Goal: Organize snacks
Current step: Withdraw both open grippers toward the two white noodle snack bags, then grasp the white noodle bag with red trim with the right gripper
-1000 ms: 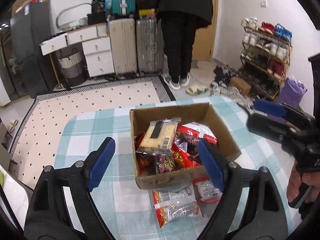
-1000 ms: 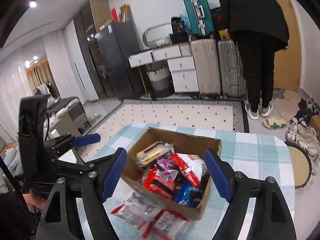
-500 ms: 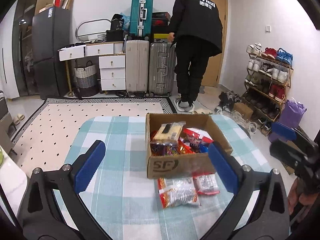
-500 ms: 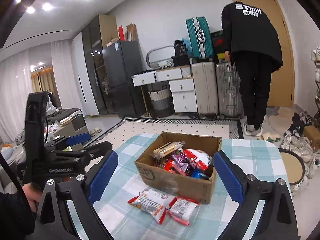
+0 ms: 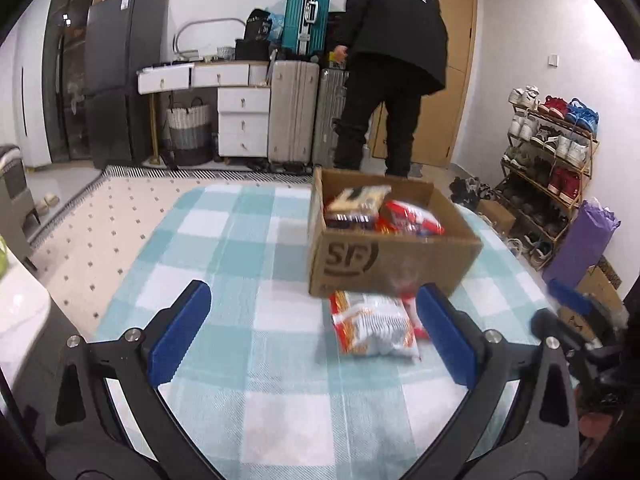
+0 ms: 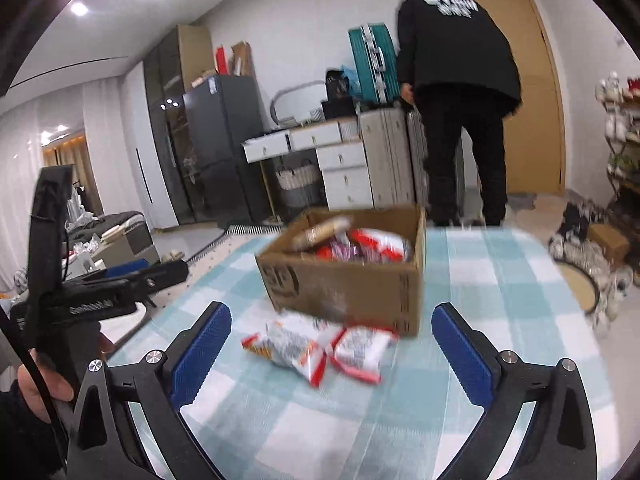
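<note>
Left gripper (image 5: 314,336), right gripper (image 6: 330,354): fingers just opened wide, nothing between them. Box (image 5: 384,256) at 12 o'clock; two packets (image 6: 316,346) on table (image 5: 240,240).

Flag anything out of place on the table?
Two snack packets lie on the checked tablecloth just in front of the cardboard box, outside it, while the other snacks sit piled inside. The box stands upright and looks undamaged. Nothing looks spilled.
</note>
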The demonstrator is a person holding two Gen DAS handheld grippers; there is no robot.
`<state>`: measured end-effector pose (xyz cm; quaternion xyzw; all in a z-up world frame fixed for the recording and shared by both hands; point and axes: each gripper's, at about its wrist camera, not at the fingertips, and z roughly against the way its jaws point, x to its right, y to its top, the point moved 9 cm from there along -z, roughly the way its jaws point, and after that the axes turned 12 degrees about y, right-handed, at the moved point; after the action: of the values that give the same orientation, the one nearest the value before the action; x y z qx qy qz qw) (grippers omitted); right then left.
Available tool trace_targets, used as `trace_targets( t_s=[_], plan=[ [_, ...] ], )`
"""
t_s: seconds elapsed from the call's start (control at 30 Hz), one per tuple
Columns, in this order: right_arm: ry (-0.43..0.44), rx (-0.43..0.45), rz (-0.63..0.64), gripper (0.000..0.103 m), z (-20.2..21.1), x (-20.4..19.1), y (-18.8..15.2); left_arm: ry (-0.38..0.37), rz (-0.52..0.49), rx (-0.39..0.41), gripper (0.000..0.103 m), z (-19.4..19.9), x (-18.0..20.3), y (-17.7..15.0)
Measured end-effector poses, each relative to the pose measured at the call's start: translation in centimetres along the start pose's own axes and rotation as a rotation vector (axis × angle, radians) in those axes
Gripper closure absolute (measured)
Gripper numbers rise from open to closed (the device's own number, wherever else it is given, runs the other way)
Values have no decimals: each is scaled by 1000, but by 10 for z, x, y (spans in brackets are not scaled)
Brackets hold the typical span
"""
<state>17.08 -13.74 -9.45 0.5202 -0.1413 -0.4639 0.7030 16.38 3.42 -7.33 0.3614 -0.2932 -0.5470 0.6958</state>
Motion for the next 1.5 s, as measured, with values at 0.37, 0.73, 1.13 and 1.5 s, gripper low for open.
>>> trace_targets(
  t_s=[0.37, 0.73, 1.13, 1.5],
  plan=[
    [-66, -176, -100, 1, -51, 41, -45, -6, 12, -134, 1, -61, 8, -51],
    [-87, -270, -101, 1, -96, 57, -46, -22, 43, -192, 1, -89, 3, -70],
    [-122, -379, -60, 25, -137, 67, -49, -27, 32, -213, 1, -102, 4, -78],
    [-159, -452, 5, 56, -161, 58, -55, -23, 24, -225, 1, -104, 5, -80]
  ],
)
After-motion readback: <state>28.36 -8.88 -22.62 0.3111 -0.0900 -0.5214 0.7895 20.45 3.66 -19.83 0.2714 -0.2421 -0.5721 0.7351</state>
